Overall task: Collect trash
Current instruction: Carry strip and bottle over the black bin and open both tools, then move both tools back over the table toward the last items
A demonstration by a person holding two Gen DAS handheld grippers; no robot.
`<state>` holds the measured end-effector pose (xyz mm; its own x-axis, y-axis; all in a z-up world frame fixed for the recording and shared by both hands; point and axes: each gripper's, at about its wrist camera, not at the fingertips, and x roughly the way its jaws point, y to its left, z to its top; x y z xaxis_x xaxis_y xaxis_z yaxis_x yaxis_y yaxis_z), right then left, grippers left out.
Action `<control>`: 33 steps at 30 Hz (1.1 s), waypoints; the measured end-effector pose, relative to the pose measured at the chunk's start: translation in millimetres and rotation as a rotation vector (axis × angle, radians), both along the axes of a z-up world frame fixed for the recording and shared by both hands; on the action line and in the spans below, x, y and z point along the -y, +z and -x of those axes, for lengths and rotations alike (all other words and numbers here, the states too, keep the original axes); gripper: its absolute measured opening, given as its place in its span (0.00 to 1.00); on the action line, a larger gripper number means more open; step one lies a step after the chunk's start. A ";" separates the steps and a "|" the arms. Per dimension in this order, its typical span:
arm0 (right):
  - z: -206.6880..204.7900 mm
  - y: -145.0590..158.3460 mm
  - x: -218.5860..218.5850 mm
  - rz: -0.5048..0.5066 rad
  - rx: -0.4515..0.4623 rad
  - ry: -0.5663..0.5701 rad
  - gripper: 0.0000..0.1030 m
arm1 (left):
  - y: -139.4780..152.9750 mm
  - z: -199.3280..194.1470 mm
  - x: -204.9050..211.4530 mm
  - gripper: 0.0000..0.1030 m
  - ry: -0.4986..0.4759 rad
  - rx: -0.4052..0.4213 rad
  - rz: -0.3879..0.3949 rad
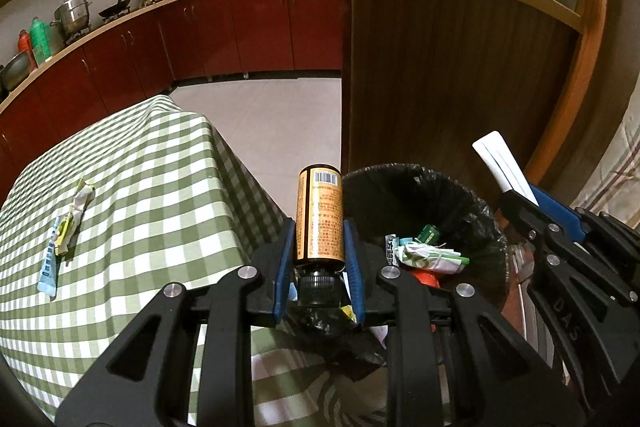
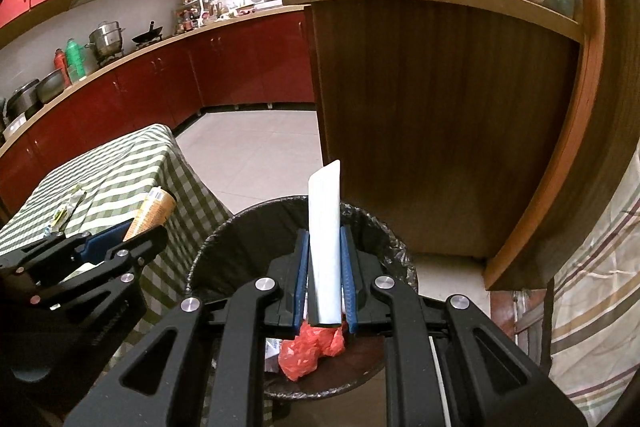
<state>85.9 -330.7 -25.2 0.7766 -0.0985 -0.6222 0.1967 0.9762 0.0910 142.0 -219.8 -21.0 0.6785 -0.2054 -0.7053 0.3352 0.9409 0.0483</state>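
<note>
- One brown bottle point(image 1: 319, 217) is clamped between the fingers of the left gripper point(image 1: 319, 255), beside the bin rim.
- One white tube point(image 2: 325, 247) is clamped by the right gripper point(image 2: 325, 279), above the one black-lined bin point(image 2: 248, 227).
- Two wrappers point(image 1: 66, 227) lie on the checked worktop point(image 1: 160, 187).
- Several wrappers and one red bag point(image 2: 310, 347) lie inside the bin.

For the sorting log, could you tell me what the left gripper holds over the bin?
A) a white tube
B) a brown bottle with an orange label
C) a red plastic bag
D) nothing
B: the left gripper is shut on the brown bottle, beside the trash bin.
</note>
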 end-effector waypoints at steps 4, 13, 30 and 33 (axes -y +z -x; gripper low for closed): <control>-4.4 -4.1 3.5 -0.002 -0.005 -0.002 0.16 | -3.9 -6.9 7.3 0.23 0.002 -0.009 -0.007; -11.6 -13.6 13.3 -0.017 -0.016 -0.015 0.25 | -7.3 -19.3 15.2 0.30 0.002 -0.043 -0.018; -7.5 -1.8 8.4 -0.022 0.004 -0.021 0.41 | 3.4 -9.5 -3.6 0.50 0.030 -0.017 -0.012; -10.0 2.0 -2.9 -0.022 0.009 0.000 0.42 | 7.9 -6.1 -20.9 0.50 0.053 -0.012 -0.012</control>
<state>95.9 -327.8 -23.1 0.7820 -0.0847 -0.6175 0.1960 0.9739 0.1146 148.1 -198.8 -13.1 0.6797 -0.1612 -0.7156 0.2856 0.9567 0.0558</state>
